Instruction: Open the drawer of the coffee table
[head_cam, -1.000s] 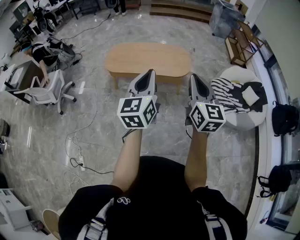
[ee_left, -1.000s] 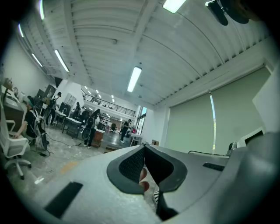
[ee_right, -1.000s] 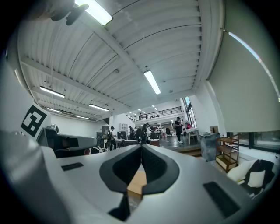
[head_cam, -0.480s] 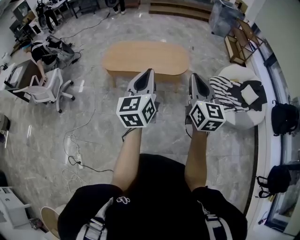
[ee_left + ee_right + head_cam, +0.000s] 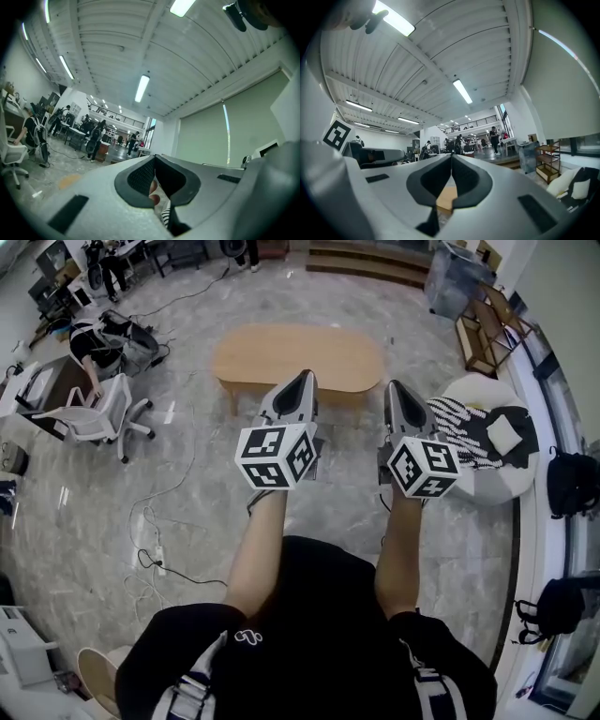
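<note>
Both pairs of jaws are pressed together with nothing in them, the left gripper [image 5: 302, 378] and right gripper [image 5: 395, 386] held level, side by side. The coffee table [image 5: 298, 357] stands farther off on the floor; I can't see its drawer from here. If the jaws arrive shut, they would only knock its front. The beanbag [image 5: 487, 479] crowds the right end.

— What is seen of the coffee table [image 5: 298, 354]?
— A round-ended top of pale wood is shown, stood on the grey marble floor.
— And its drawer?
— It cannot be made out.
</note>
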The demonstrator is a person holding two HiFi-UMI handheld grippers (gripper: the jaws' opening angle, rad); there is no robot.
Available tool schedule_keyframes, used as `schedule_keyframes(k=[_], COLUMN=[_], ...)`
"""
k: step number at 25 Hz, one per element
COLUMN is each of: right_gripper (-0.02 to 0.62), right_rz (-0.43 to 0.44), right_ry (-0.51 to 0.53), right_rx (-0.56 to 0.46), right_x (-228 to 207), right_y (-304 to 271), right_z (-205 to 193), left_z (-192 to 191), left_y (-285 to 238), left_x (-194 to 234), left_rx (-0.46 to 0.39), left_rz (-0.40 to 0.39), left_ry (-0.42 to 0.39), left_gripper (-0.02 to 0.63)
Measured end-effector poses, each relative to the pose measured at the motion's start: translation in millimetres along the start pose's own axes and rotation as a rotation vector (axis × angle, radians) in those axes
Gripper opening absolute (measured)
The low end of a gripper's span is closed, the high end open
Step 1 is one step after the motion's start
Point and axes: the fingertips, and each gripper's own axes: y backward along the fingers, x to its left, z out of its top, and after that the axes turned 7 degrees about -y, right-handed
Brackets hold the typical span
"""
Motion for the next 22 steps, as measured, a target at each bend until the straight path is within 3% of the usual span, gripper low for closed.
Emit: schedule_keyframes(k=[10,16,22], right_gripper=[0.011,0.011,0.011], right_rz=[0.055,0.079,0.056], right_ry=[0.037,0.061,0.08], right_rx=[-0.039,-0.054,-0.077], right_x=[-6,2,-21], right_y=[-15,-53,-117], right_z=[-2,-21,-25], left_z=[-6,-18,-29], left_y=[-5,-10,-62], left_x=[10,56,105], left_rx=[-0.071,-0.099,-0.116], left_rz=[0.019,0.057,0.112], left_ry=[0.003,0.005,0.044], left_gripper=[0.009,0.009,0.009])
